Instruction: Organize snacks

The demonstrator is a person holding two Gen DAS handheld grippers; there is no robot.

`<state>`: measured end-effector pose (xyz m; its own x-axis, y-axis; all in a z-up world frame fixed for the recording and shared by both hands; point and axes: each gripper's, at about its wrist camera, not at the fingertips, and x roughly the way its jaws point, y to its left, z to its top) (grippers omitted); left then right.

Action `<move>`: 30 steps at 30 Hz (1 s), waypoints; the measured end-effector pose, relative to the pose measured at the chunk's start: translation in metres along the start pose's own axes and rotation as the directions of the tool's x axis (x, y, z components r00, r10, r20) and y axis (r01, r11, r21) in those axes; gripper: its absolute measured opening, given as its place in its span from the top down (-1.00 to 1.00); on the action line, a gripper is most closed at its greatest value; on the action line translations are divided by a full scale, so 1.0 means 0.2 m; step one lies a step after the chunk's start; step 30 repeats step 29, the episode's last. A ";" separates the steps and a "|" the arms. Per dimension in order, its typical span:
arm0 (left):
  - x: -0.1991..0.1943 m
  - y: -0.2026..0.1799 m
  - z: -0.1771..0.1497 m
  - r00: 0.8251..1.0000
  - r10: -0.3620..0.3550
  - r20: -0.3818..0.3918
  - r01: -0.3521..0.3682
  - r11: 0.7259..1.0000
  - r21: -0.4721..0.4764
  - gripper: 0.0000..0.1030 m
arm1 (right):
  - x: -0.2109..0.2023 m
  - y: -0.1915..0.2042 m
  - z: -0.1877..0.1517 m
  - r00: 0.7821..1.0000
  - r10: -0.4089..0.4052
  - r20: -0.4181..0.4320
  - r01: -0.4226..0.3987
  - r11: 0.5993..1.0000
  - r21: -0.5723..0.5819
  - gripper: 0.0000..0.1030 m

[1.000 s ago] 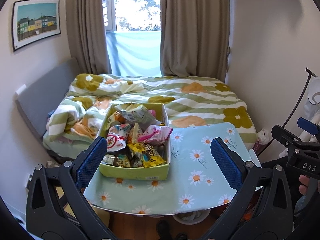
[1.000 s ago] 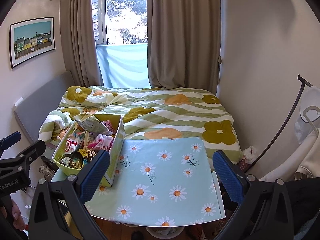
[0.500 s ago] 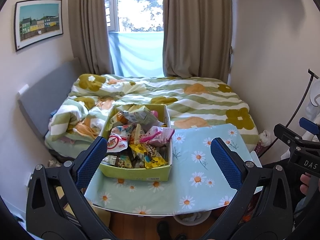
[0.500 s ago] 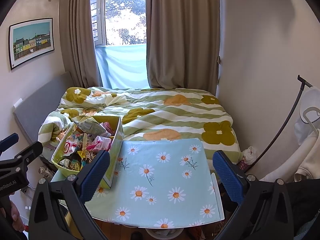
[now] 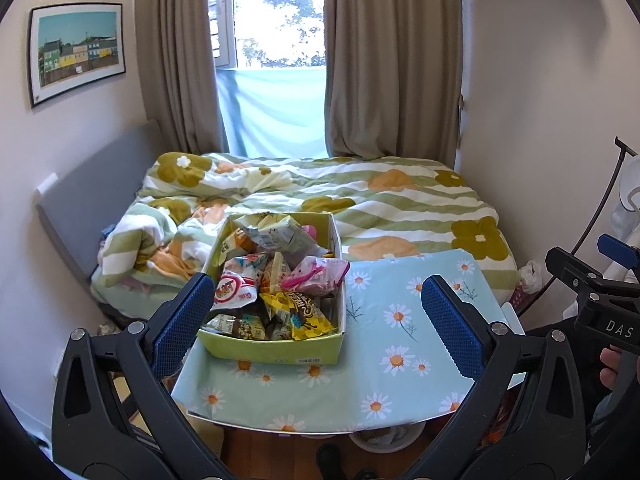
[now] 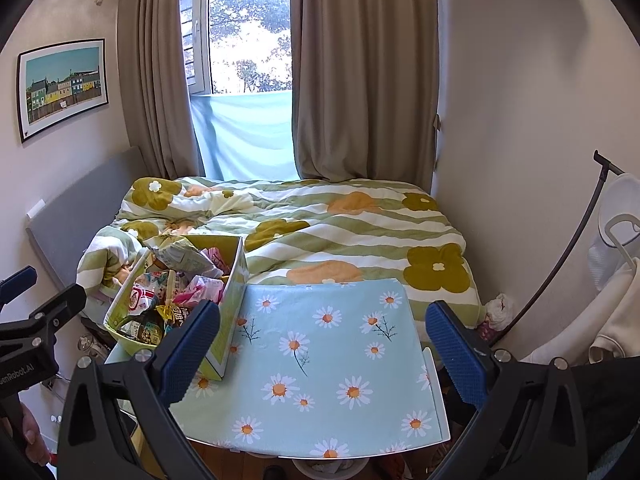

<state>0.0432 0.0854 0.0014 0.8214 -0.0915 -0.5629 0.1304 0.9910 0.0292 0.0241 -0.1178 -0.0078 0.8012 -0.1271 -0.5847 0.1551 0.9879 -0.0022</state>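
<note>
A yellow-green cardboard box full of snack packets stands on the left part of a small table with a light blue daisy cloth. The box also shows in the right wrist view, at the table's left edge. My left gripper is open and empty, held above the table's near edge, in front of the box. My right gripper is open and empty, above the bare right half of the cloth.
A bed with a green, white and orange flowered duvet lies right behind the table. A grey headboard is at the left, curtains and a window behind. A rack with white clothes stands at the right. A bin sits under the table.
Both views have shifted slightly, the left gripper to the left and the right gripper a little toward the table. Both grippers stay open and empty. The box has not moved.
</note>
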 end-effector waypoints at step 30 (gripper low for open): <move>-0.03 0.03 0.00 0.998 0.021 0.051 -0.020 1.000 -0.012 -0.99 | -0.01 0.02 0.03 1.000 -0.008 0.001 0.008 1.000 -0.003 -0.99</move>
